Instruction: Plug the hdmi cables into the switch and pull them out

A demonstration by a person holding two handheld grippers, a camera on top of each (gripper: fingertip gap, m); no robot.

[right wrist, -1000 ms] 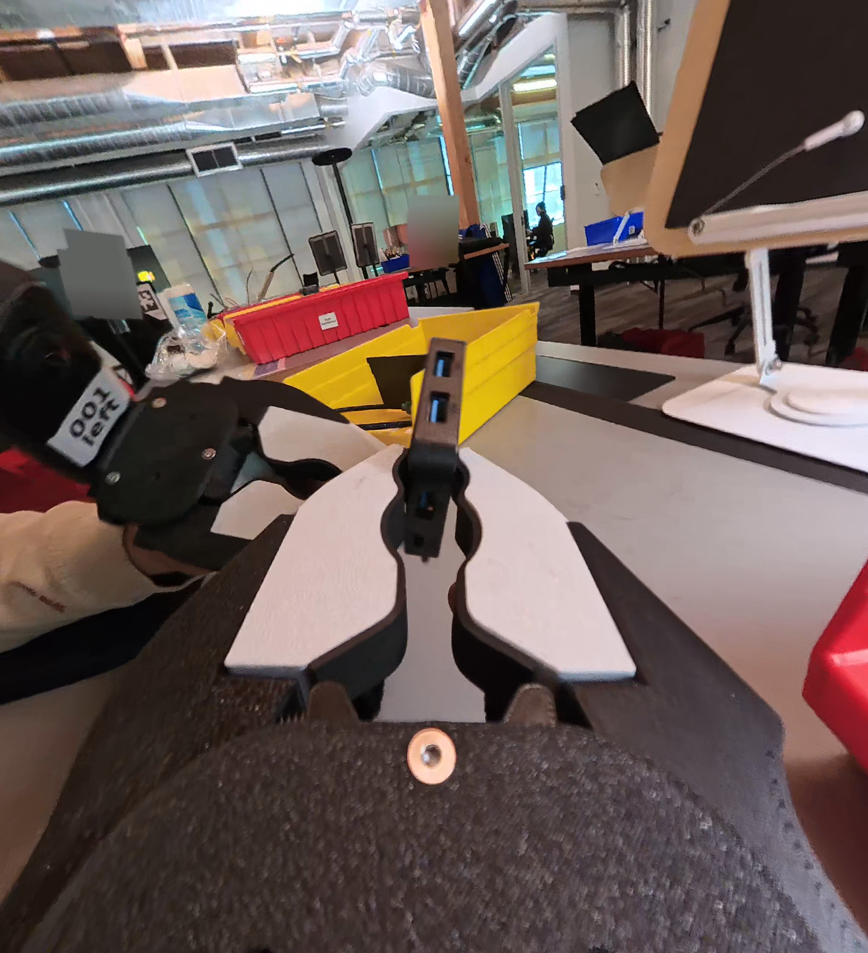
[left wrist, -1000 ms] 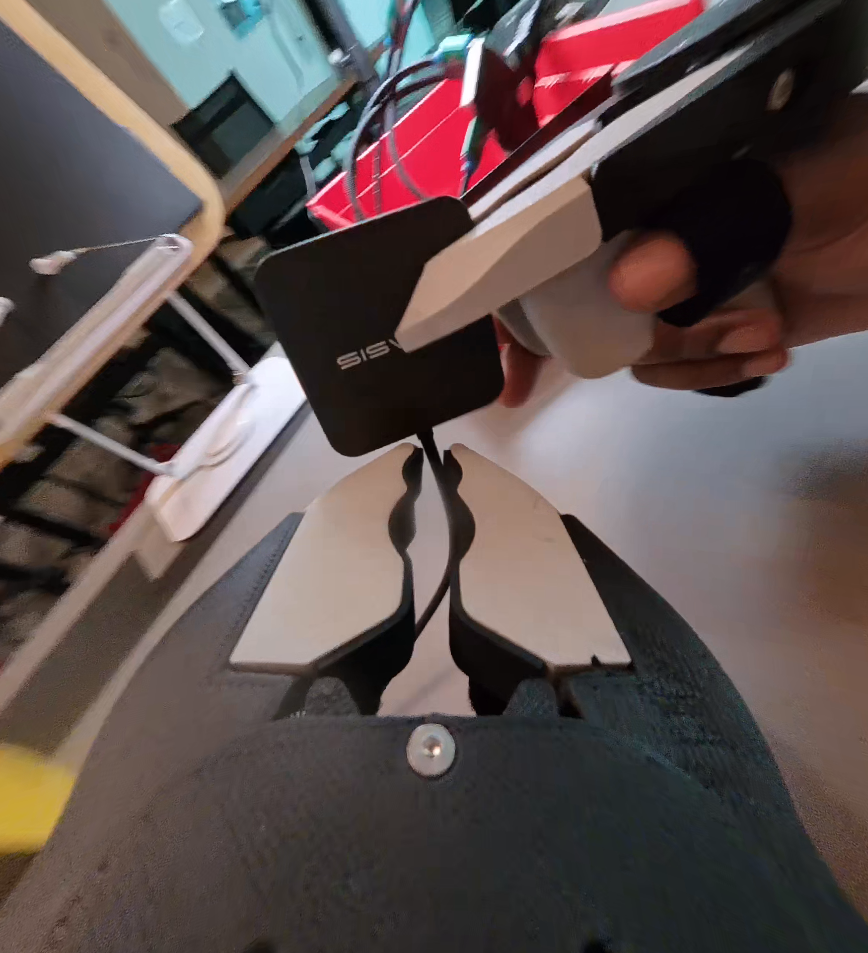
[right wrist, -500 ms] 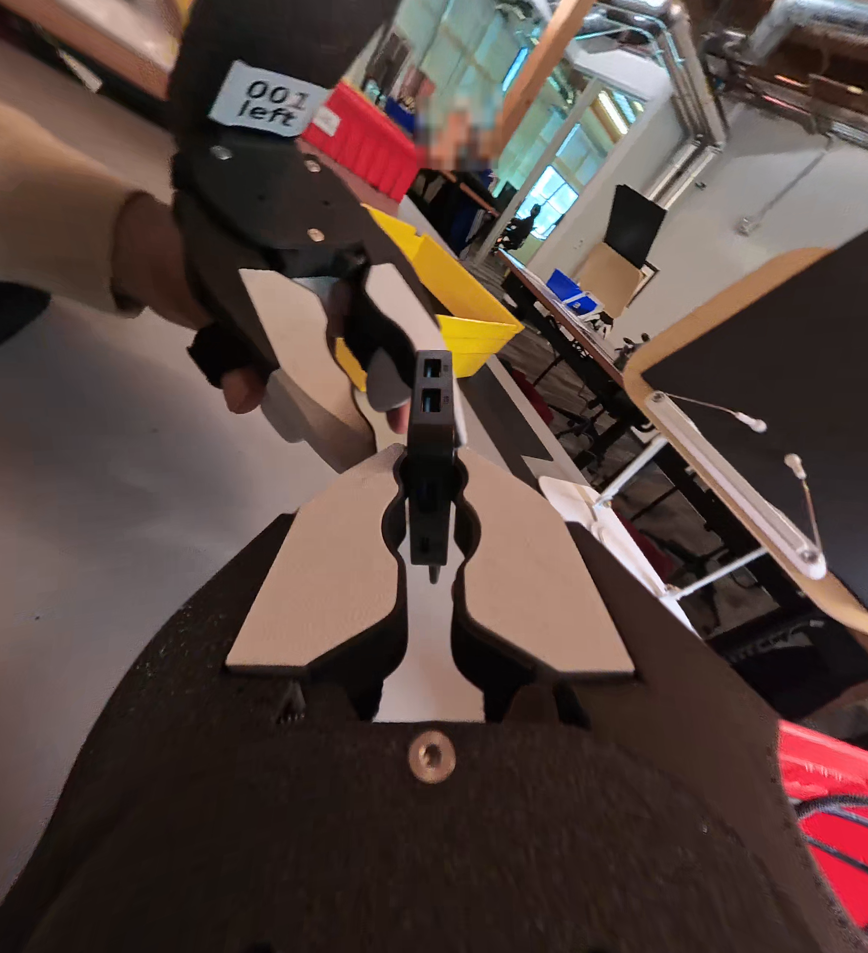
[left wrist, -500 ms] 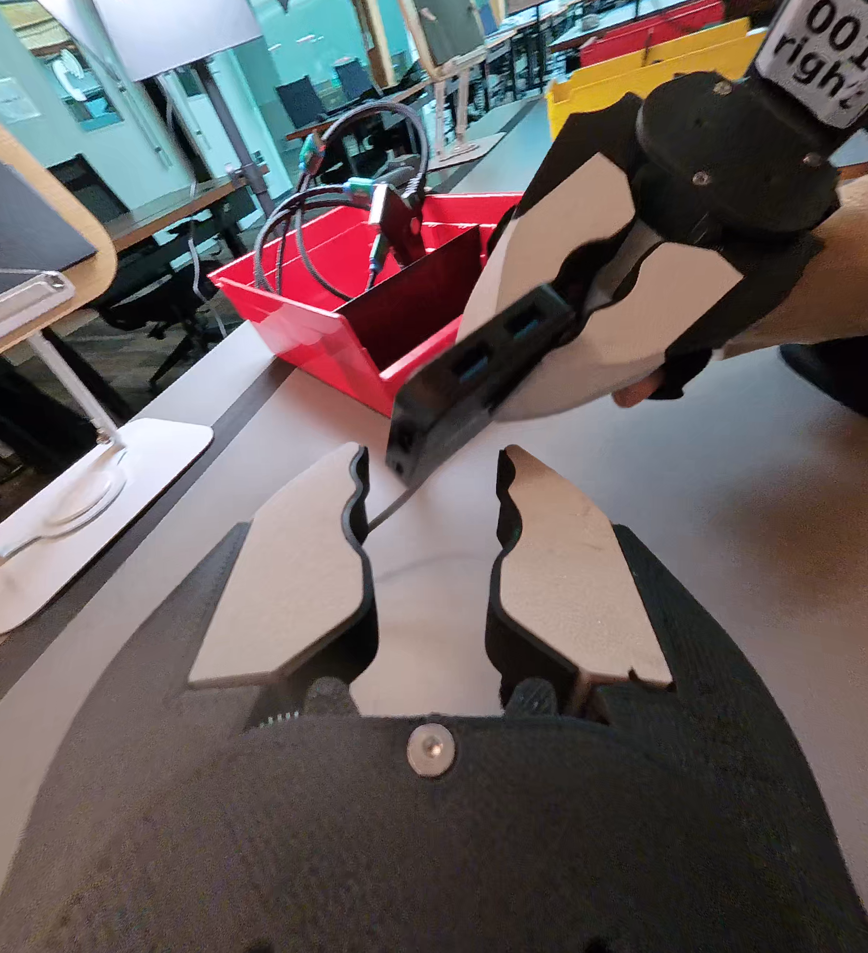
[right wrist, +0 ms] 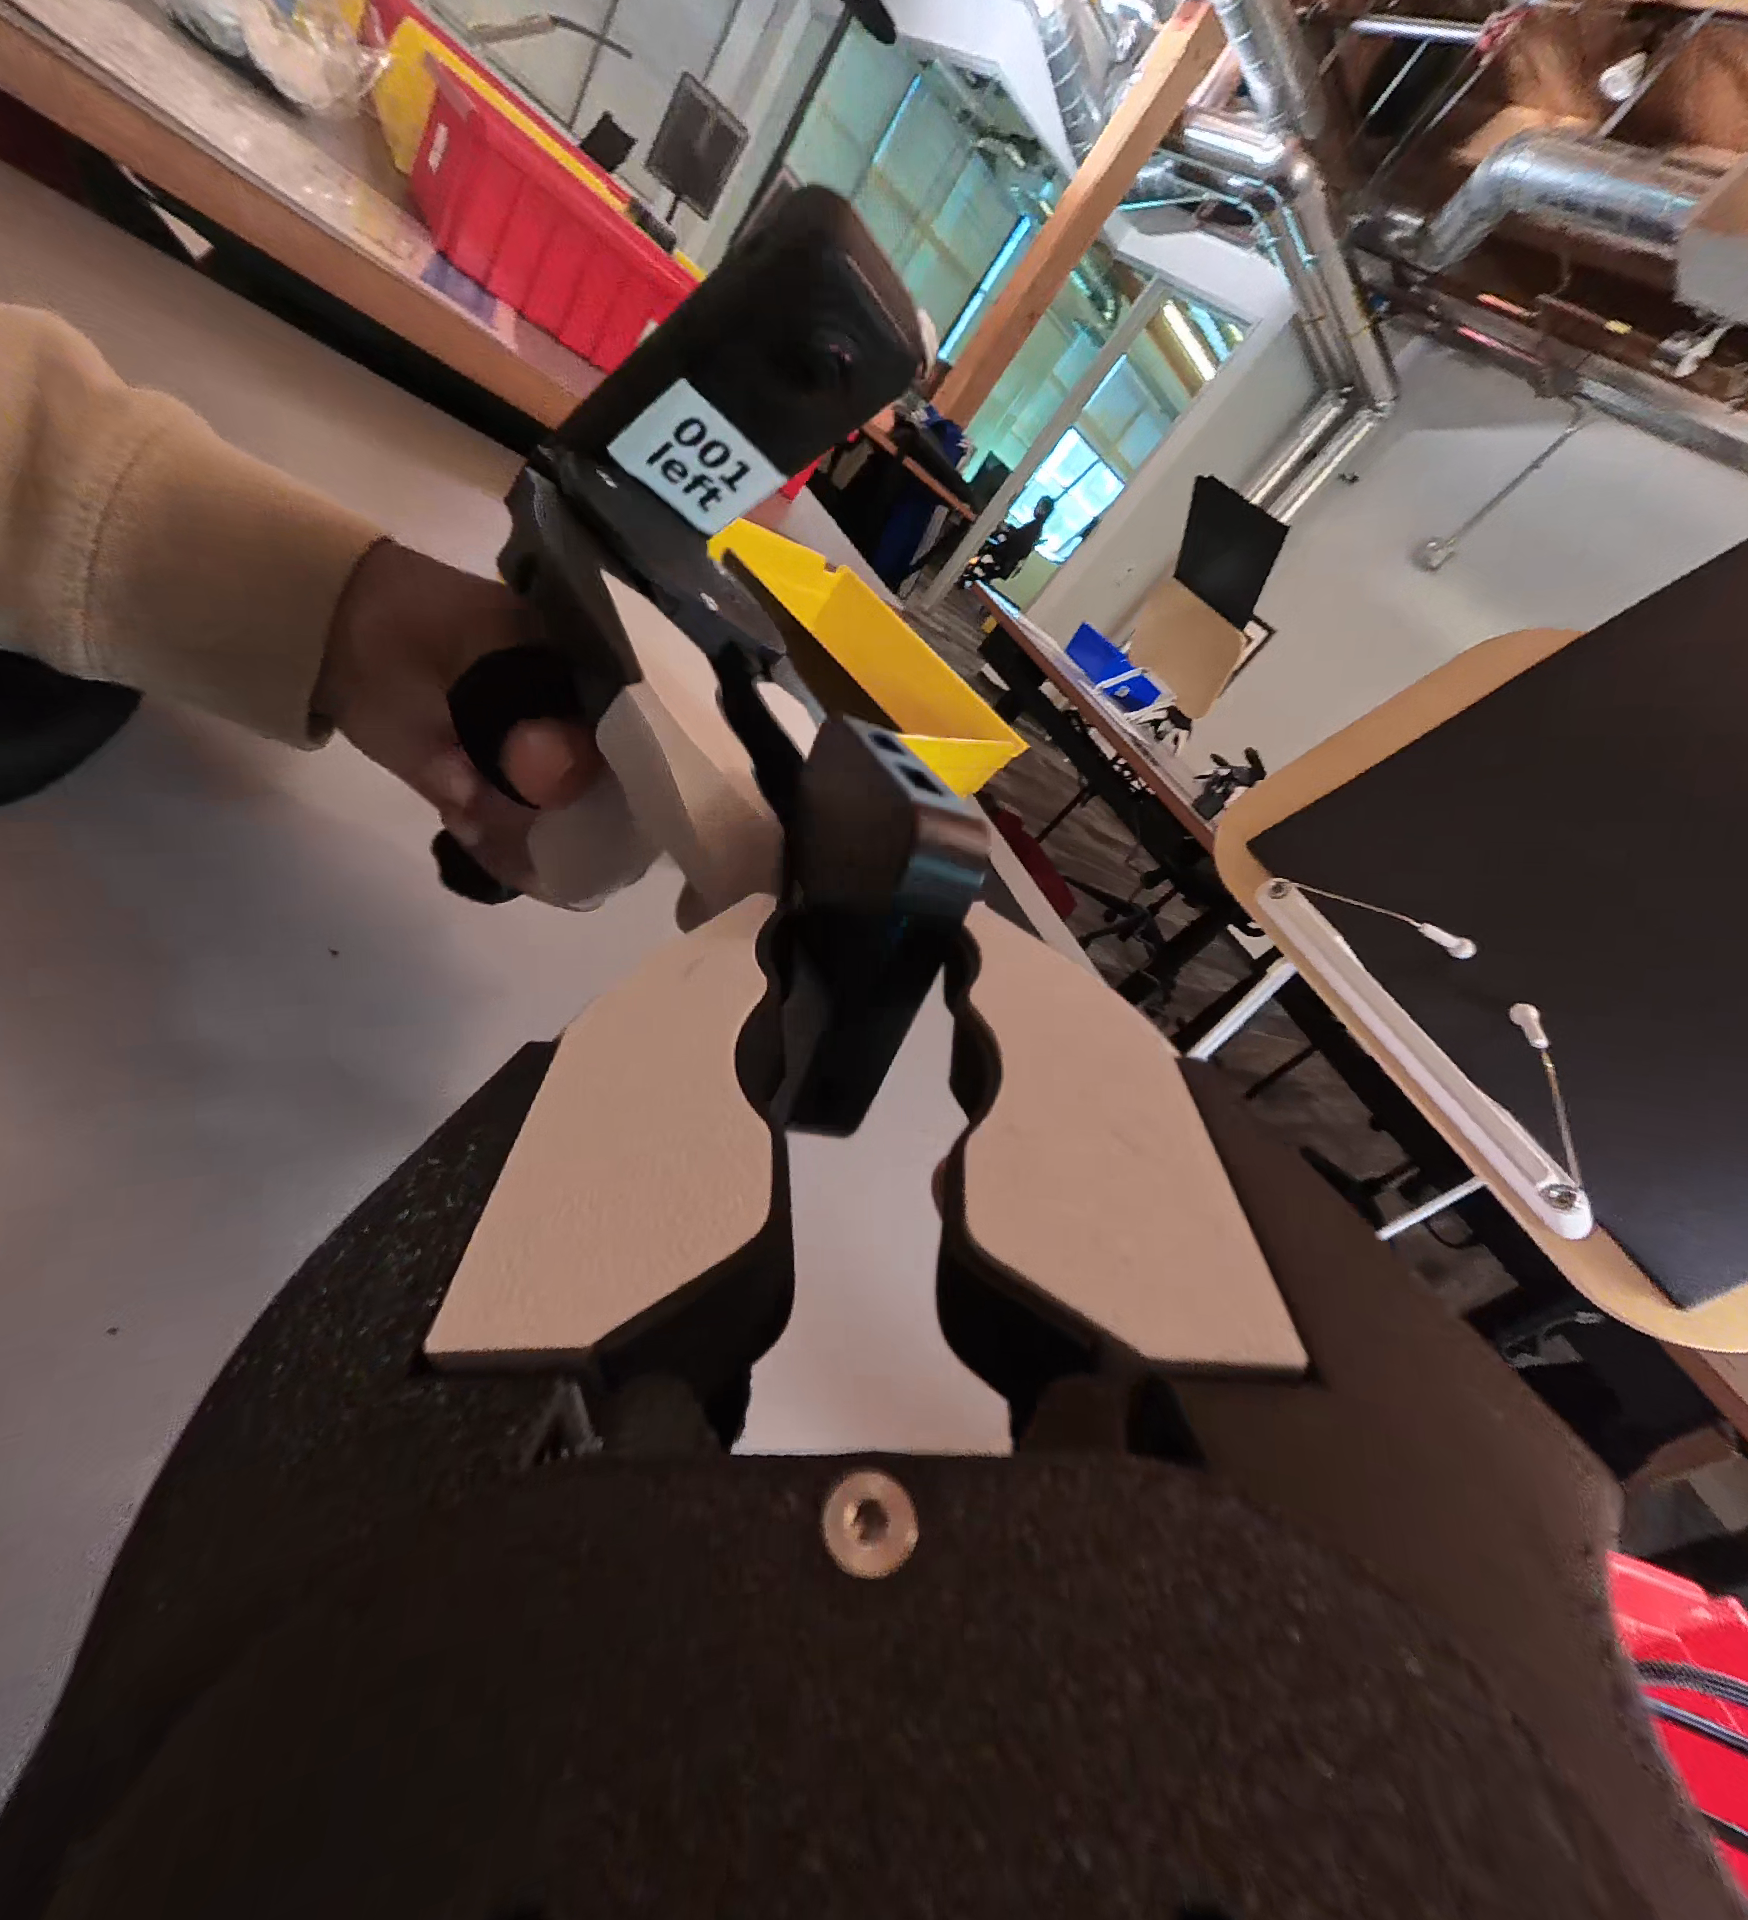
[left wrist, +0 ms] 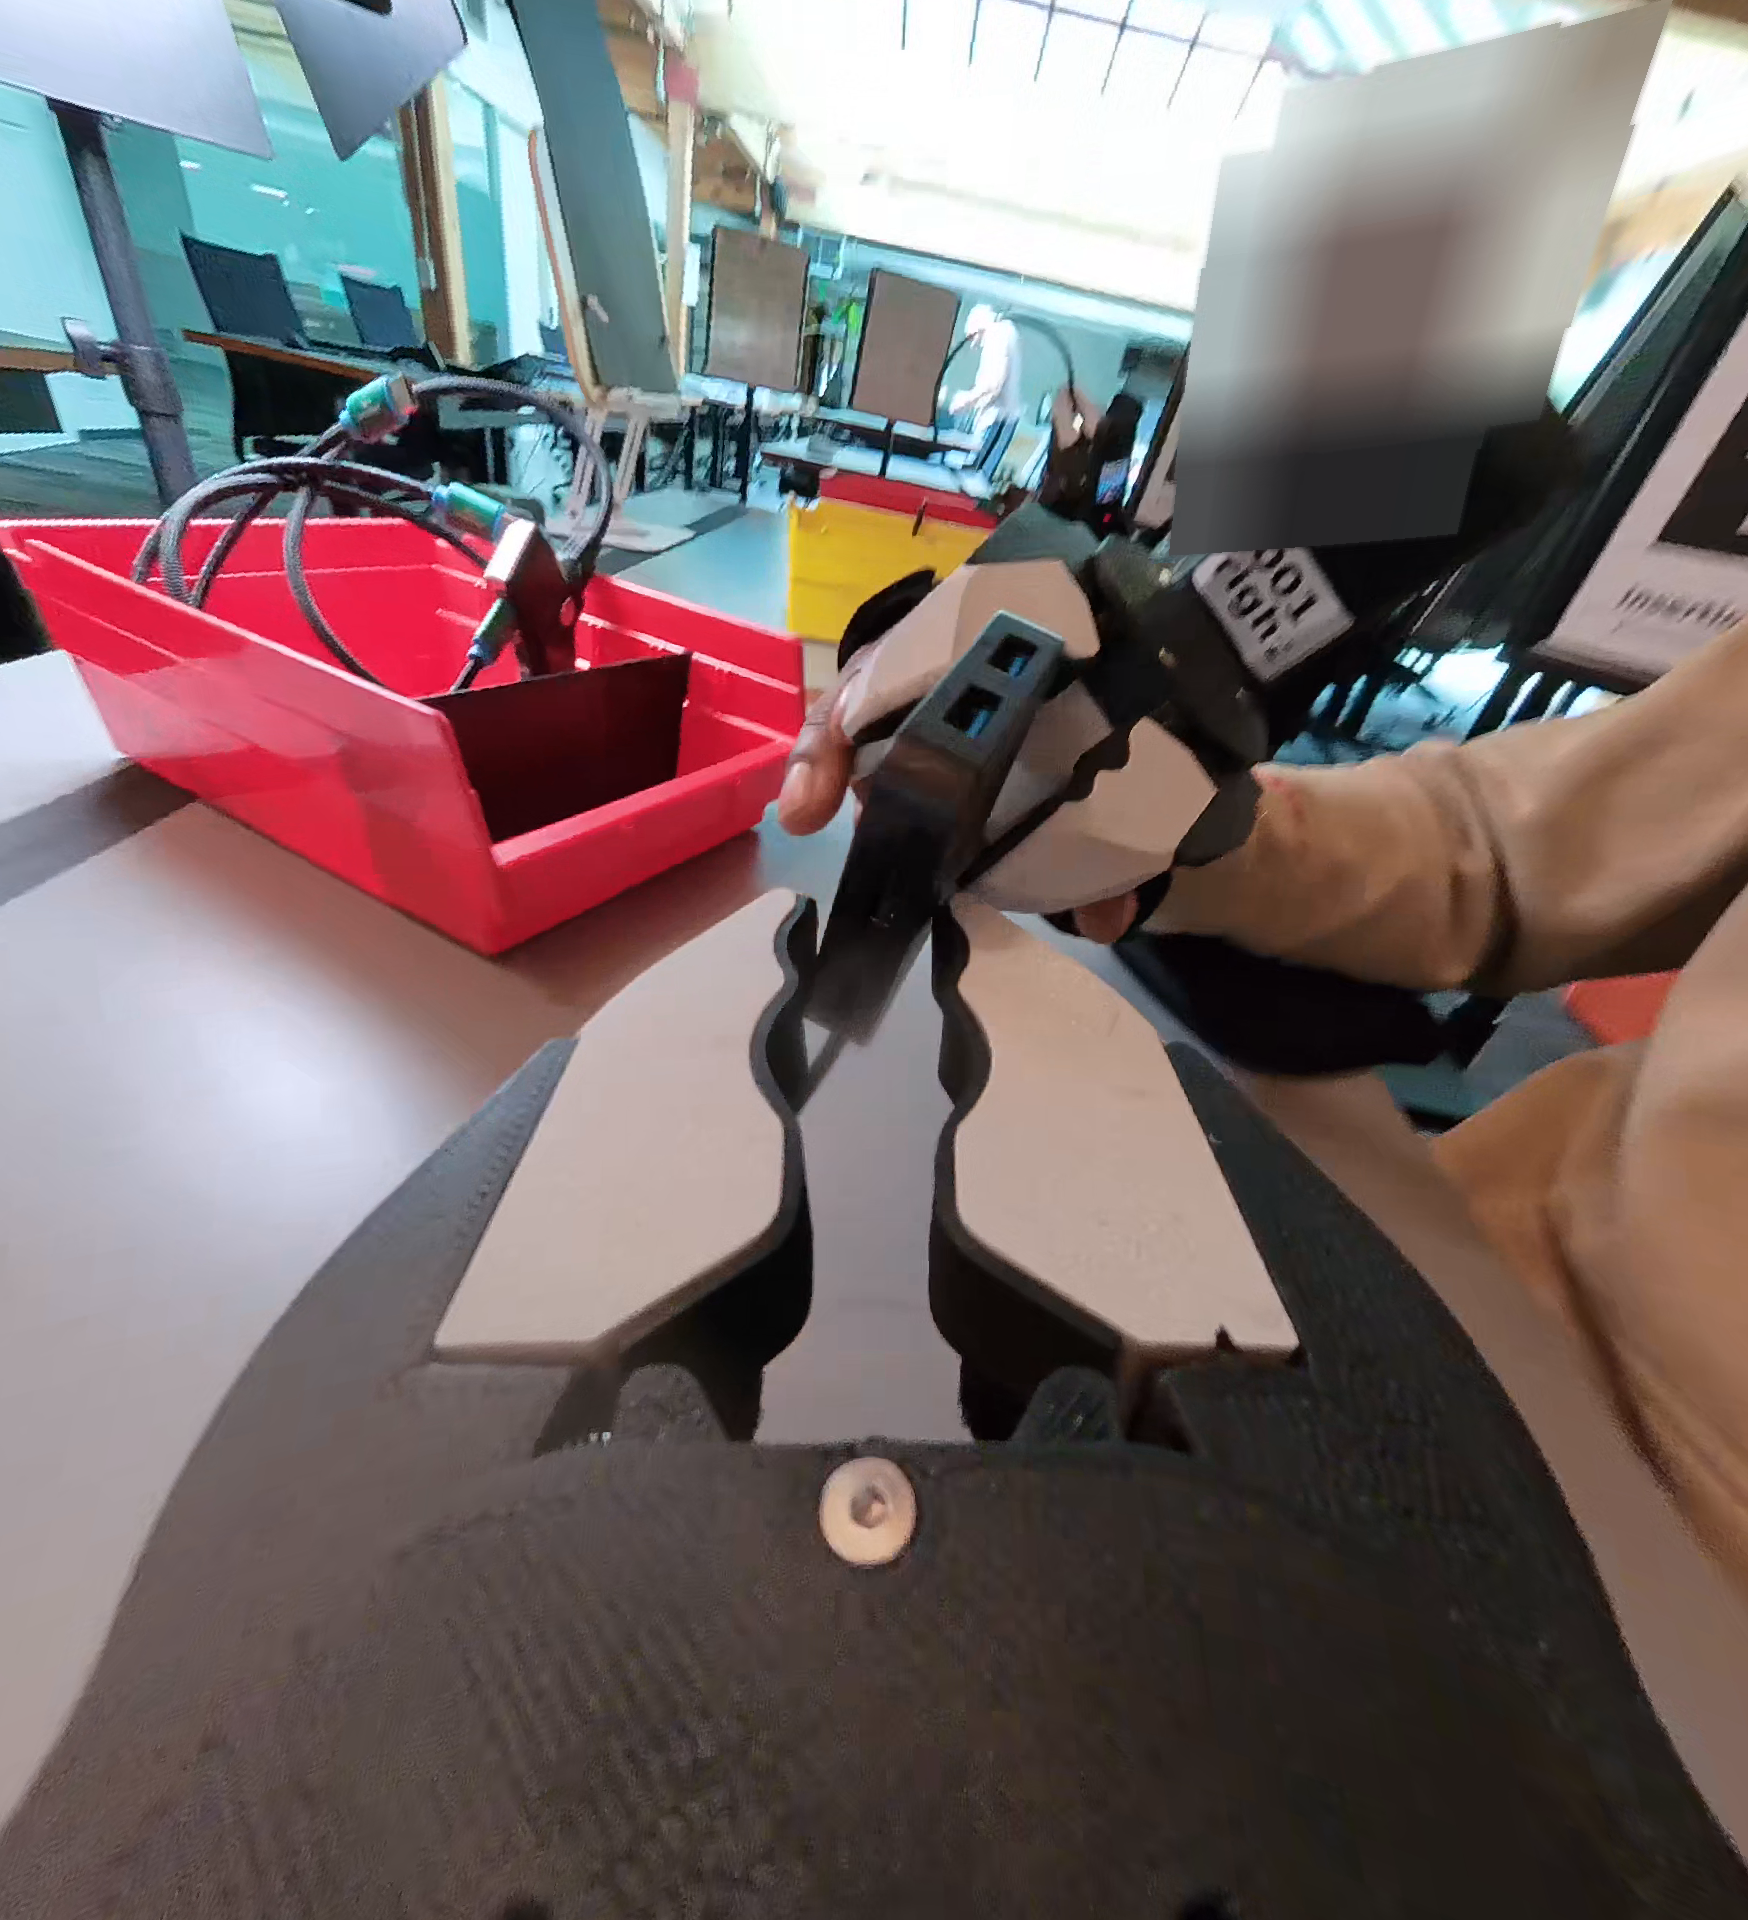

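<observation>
The black switch (left wrist: 953, 748), a flat box with two blue ports on its top edge, is held in the air between both grippers. My right gripper (right wrist: 859, 935) grips its lower part, and the switch (right wrist: 849, 862) sits twisted in the jaws, showing a broad face. My left gripper (left wrist: 865, 925) has its fingertips closed around the switch's other end, where a thin black lead hangs down. Each gripper shows in the other's view: the right (left wrist: 927, 790), the left (right wrist: 735, 831). The braided HDMI cables (left wrist: 330, 488) lie coiled in the red bin (left wrist: 330, 748), unplugged.
The red bin stands on the grey table (left wrist: 174, 1039), left of the grippers, and shows at the lower right in the right wrist view (right wrist: 1722, 1704). A yellow bin (right wrist: 880, 665) sits behind the left gripper. A black wood-edged board (right wrist: 1576, 935) stands beyond the table's edge. The tips of both grippers are at nearly the same place.
My left gripper let go of the thin lead, opened, then closed its tips on the switch's end. My right jaws stand wider and the switch has twisted in them. Both hands turned.
</observation>
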